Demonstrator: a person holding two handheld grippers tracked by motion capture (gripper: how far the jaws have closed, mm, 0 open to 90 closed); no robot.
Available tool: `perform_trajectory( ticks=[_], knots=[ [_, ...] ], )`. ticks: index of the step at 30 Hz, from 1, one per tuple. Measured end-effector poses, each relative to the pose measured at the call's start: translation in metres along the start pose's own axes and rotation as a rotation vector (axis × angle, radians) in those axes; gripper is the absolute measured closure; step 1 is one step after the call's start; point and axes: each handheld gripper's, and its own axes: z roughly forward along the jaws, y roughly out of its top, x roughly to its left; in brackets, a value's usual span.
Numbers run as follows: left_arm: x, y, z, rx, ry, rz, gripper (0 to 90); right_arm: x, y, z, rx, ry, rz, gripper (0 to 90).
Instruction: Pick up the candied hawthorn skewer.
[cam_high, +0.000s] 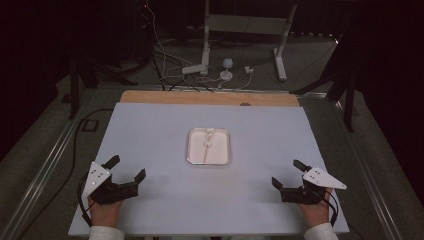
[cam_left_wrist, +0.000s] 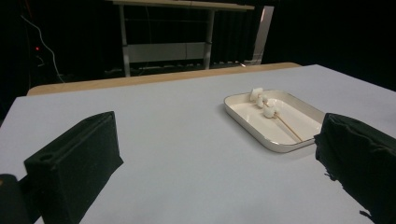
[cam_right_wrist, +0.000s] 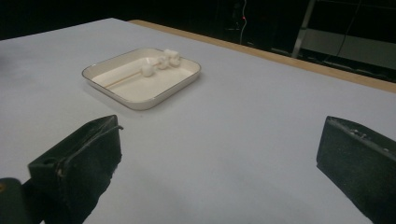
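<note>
Table: a pale sheet-covered table (cam_high: 165, 200), with a bare wooden strip along its far edge.
Tray: a white rounded-corner tray (cam_high: 192, 150) sits at the middle of the table, well apart from both grippers.
Skewer: a thin wooden skewer (cam_high: 206, 152) lies in the tray, running near to far, with three small white marshmallows (cam_high: 209, 134) bunched toward its far end.
Left hand-held gripper: the left hand-held gripper (cam_high: 125, 172) rests at the near left of the table, held by the left hand (cam_high: 104, 212); its jaws stand wide apart with nothing between them.
Right hand-held gripper: the right hand-held gripper (cam_high: 288, 175) rests at the near right, held by the right hand (cam_high: 315, 211); its jaws are likewise spread wide and hold nothing.
Beyond the table: a white desk frame (cam_high: 245, 30) and loose cables (cam_high: 165, 65) on the dark floor.
</note>
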Motion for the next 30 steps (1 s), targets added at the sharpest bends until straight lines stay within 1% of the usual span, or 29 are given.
perform_trajectory(
  ticks=[3, 7, 12, 14, 17, 18, 20, 21, 22, 23, 24, 25, 27, 30],
  knots=[
    [0.000, 0.000, 0.000, -0.001, 0.003, -0.001, 0.5, -0.001, -0.001, 0.000, 0.002, -0.006, 0.009, 0.0],
    [-0.001, -0.001, 0.000, 0.011, 0.007, 0.004, 0.6, 0.001, -0.001, 0.000, -0.001, -0.001, 0.003, 0.0],
    [-0.002, 0.000, 0.000, 0.018, 0.016, -0.004, 0.5, 0.003, 0.000, 0.000, 0.000, -0.004, 0.011, 0.0],
    [-0.003, 0.002, 0.000, 0.016, 0.020, -0.001, 0.5, 0.004, 0.001, 0.000, -0.003, -0.007, 0.012, 0.0],
    [-0.004, 0.007, 0.001, 0.013, 0.019, -0.008, 0.5, 0.005, 0.001, -0.001, -0.002, -0.011, 0.015, 0.0],
    [-0.005, 0.011, 0.002, 0.019, 0.012, -0.024, 0.5, 0.005, 0.001, -0.001, -0.002, -0.012, 0.017, 0.0],
    [-0.006, 0.013, 0.003, 0.026, 0.015, -0.021, 0.5, 0.005, 0.001, -0.001, -0.002, -0.015, 0.019, 0.0],
    [-0.008, 0.018, 0.007, 0.043, 0.015, -0.011, 0.5, 0.005, 0.001, -0.001, -0.002, -0.016, 0.020, 0.0],
    [-0.008, 0.018, 0.007, 0.043, 0.015, -0.011, 0.5, 0.005, 0.001, -0.001, -0.001, -0.017, 0.021, 0.0],
    [-0.009, 0.020, 0.009, 0.045, 0.003, -0.010, 0.5, 0.005, 0.001, -0.001, -0.002, -0.020, 0.020, 0.0],
    [-0.012, 0.025, 0.013, 0.056, -0.004, 0.005, 0.5, 0.005, 0.001, -0.001, -0.001, -0.021, 0.020, 0.0],
    [-0.013, 0.027, 0.015, 0.058, -0.014, 0.009, 0.5, 0.005, 0.001, -0.001, 0.000, -0.022, 0.019, 0.0],
    [-0.014, 0.029, 0.018, 0.061, -0.021, 0.008, 0.5, 0.005, 0.001, -0.001, -0.002, -0.024, 0.020, 0.0],
    [-0.016, 0.035, 0.026, 0.067, -0.035, 0.012, 0.5, 0.005, 0.001, -0.001, -0.001, -0.025, 0.020, 0.0]
  ],
)
